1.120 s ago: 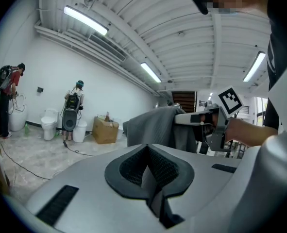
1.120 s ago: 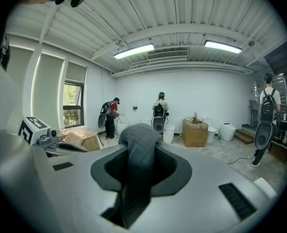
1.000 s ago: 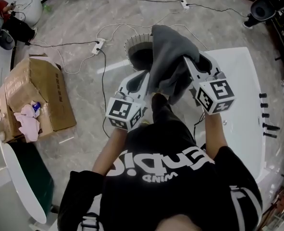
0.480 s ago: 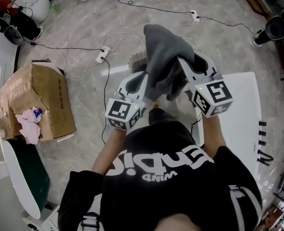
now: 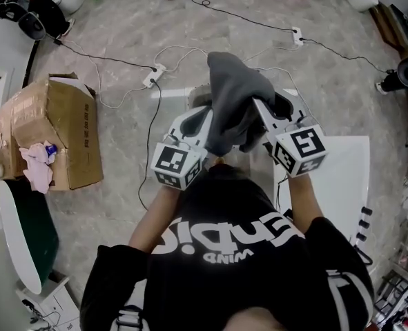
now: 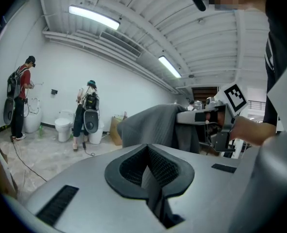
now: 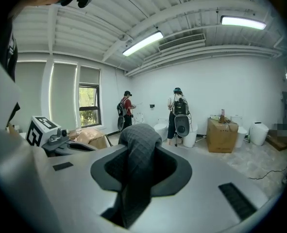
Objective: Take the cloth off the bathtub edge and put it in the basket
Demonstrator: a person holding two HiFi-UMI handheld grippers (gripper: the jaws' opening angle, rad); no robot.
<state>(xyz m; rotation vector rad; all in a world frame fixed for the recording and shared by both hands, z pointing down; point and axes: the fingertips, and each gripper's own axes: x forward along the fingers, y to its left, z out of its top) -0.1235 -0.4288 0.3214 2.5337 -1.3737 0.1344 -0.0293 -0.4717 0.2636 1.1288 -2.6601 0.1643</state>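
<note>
The grey cloth hangs bunched between my two grippers, above the floor just left of the white bathtub. My right gripper is shut on a thick fold of cloth that fills its jaws. My left gripper is closed on a thin edge of the cloth, seen as a grey strip between its pads. In the left gripper view the rest of the cloth hangs ahead by the other gripper. The white ribbed basket stands on the floor under the cloth, mostly hidden by it.
A taped cardboard box with a pink rag sits on the floor at the left. Power strips and cables cross the floor beyond the basket. A dark stand is at the far right. People stand by a toilet across the room.
Both grippers have carried the cloth sideways off the bathtub, which has slid to the lower right of the head view. The cloth now covers more of the basket. Both grips look unchanged.
</note>
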